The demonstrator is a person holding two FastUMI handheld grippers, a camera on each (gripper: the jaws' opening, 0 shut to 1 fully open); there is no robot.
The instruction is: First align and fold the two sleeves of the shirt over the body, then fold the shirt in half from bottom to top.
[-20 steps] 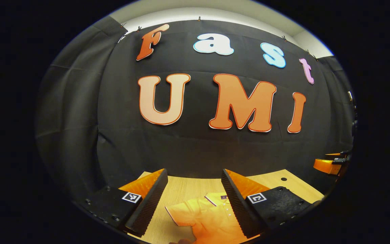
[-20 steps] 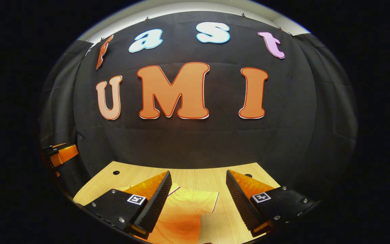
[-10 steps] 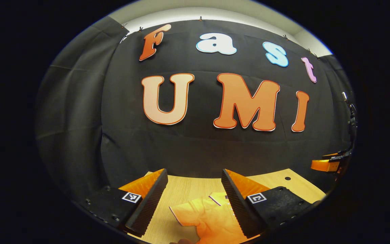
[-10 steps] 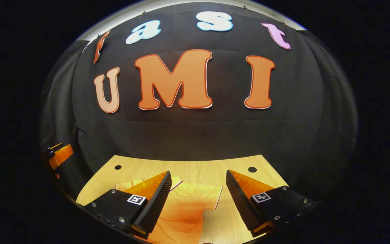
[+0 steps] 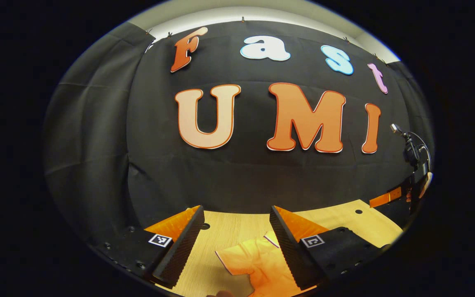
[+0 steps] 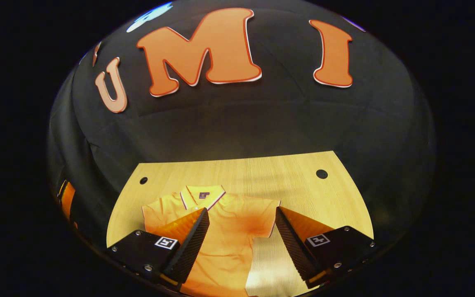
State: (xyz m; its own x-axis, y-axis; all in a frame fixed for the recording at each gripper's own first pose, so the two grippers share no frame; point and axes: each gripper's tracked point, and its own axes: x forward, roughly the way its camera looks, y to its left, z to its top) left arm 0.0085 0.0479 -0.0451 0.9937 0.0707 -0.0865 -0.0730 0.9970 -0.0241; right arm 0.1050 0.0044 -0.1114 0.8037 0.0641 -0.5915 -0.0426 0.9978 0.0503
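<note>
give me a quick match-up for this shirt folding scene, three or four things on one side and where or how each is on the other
Things:
1. orange polo shirt
2. light wooden table
3. right gripper
4. left gripper

States:
A. open, above the shirt's sleeve with the table's hole behind it
B. lying flat, both sleeves spread out
C. open, over the shirt's body and other sleeve
D. bears the shirt

Pairs: 1-B, 2-D, 3-C, 4-A

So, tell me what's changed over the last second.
The right tool has tipped down toward the table, bringing the orange polo shirt and its collar into fuller view. The left tool drifted slightly, the shirt sliding rightward in its view. Both tools stay open, holding nothing; the shirt stays flat and unfolded.
</note>
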